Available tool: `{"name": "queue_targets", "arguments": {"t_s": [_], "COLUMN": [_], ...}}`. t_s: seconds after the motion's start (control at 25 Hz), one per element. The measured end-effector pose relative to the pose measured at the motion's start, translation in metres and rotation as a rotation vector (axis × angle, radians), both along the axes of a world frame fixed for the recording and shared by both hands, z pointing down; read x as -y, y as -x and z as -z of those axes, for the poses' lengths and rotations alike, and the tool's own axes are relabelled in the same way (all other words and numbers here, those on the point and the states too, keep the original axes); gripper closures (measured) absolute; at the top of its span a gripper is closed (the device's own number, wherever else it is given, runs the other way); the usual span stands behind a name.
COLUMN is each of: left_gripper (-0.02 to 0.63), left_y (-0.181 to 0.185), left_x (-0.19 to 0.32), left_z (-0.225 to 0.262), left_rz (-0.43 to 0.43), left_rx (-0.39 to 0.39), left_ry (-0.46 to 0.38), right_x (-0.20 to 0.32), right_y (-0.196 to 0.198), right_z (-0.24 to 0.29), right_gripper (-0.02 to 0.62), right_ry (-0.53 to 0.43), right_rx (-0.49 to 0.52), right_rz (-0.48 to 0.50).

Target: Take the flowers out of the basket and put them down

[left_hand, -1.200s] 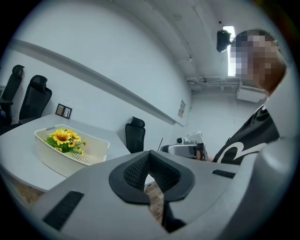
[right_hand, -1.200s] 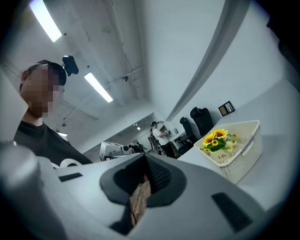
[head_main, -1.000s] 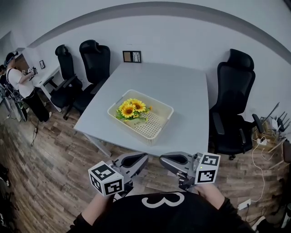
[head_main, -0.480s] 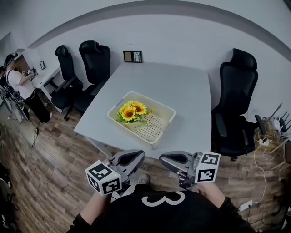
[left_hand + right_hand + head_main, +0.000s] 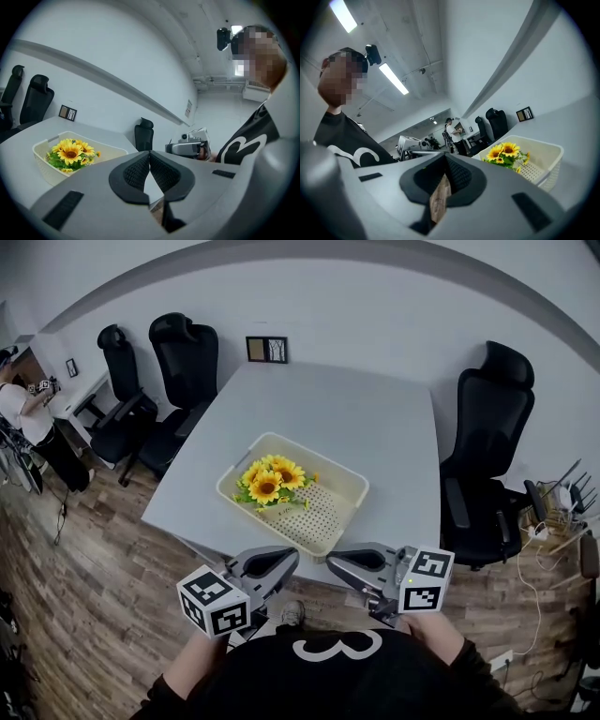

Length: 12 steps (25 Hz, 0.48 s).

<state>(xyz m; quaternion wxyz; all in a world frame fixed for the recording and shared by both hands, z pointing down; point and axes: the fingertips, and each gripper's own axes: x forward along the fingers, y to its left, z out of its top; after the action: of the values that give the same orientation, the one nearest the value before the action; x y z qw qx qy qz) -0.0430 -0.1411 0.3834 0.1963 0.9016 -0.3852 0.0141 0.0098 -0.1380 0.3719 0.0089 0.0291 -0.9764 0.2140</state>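
A bunch of yellow sunflowers [image 5: 268,483] with green leaves lies in the left half of a cream perforated basket [image 5: 339,506] on the grey table [image 5: 375,427]. Both grippers hover side by side off the table's near edge, short of the basket, over the floor. My left gripper [image 5: 292,557] is shut with nothing between its pads; from its own view the sunflowers [image 5: 71,152] and basket [image 5: 110,151] lie ahead to the left. My right gripper [image 5: 331,565] is also shut and empty; its view has the sunflowers [image 5: 504,152] and basket [image 5: 543,161] ahead to the right.
Black office chairs stand at the table's left [image 5: 183,371] and right [image 5: 487,446]. A small framed picture [image 5: 267,350] stands at the table's far edge by the wall. A person [image 5: 23,418] stands at a desk far left. Cables and a power strip [image 5: 548,521] lie at right.
The basket and table sit a little nearer and lower in the head view, as the view has moved in towards them. Both grippers stay shut, side by side.
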Motion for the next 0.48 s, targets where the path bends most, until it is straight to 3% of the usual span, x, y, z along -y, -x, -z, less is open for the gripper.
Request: {"name": "queue_targets", "arguments": {"t_s": [0.24,0.48], "left_gripper": [0.594,0.594], "left_y": [0.033,0.069], "left_x": [0.023,0.037], "left_z": [-0.008,-0.019], "left_rz": [0.026,0.081], "left_rx": [-0.023,-0.062], "left_ry": [0.020,0.040], "right_x": [0.024,0.052], "right_y": [0.036,0.066], "right_z": [-0.005,-0.028], "right_gripper": [0.584,0.583], "right_ry": [-0.083,-0.216], "right_rx": [-0.077,-0.235], "right_rz": [0.049,0.083]}}
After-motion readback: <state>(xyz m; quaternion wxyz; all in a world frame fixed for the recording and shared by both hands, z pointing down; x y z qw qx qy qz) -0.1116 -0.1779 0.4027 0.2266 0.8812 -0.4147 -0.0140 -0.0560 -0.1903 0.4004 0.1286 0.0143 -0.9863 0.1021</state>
